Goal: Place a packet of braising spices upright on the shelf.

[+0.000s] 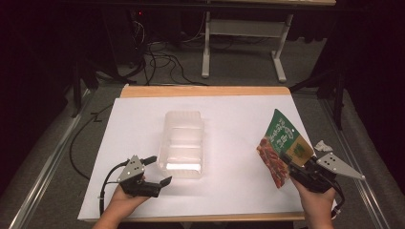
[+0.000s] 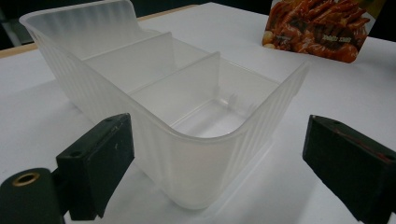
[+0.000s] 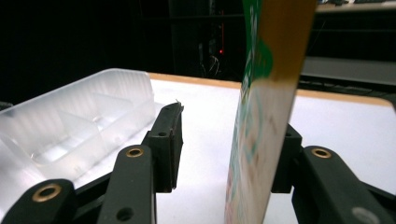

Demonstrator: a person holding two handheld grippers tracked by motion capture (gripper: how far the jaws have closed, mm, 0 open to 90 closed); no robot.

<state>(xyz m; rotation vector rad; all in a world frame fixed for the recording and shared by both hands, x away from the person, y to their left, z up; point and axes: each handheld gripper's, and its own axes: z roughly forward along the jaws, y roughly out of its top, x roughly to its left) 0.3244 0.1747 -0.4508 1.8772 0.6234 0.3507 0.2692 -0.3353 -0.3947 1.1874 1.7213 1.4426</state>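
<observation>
A clear plastic container point(image 1: 184, 140) with three compartments lies empty in the middle of the white sheet. My left gripper point(image 1: 157, 171) rests near its front left corner, jaws spread wide. In the left gripper view the container's point(image 2: 187, 116) rounded near end sits just ahead, between the jaws and touching neither. My right gripper point(image 1: 291, 164) stands at the right around an upright snack packet point(image 1: 279, 143), green on top with red food printed below. In the right gripper view the packet point(image 3: 261, 116) leans on the right jaw, while the left jaw stands apart from it.
A white sheet point(image 1: 229, 119) covers the wooden table point(image 1: 205, 90). A small crumpled white scrap point(image 1: 324, 145) lies at the right edge beside the right gripper. Beyond the table are floor cables point(image 1: 162, 62) and a white desk frame point(image 1: 243, 28).
</observation>
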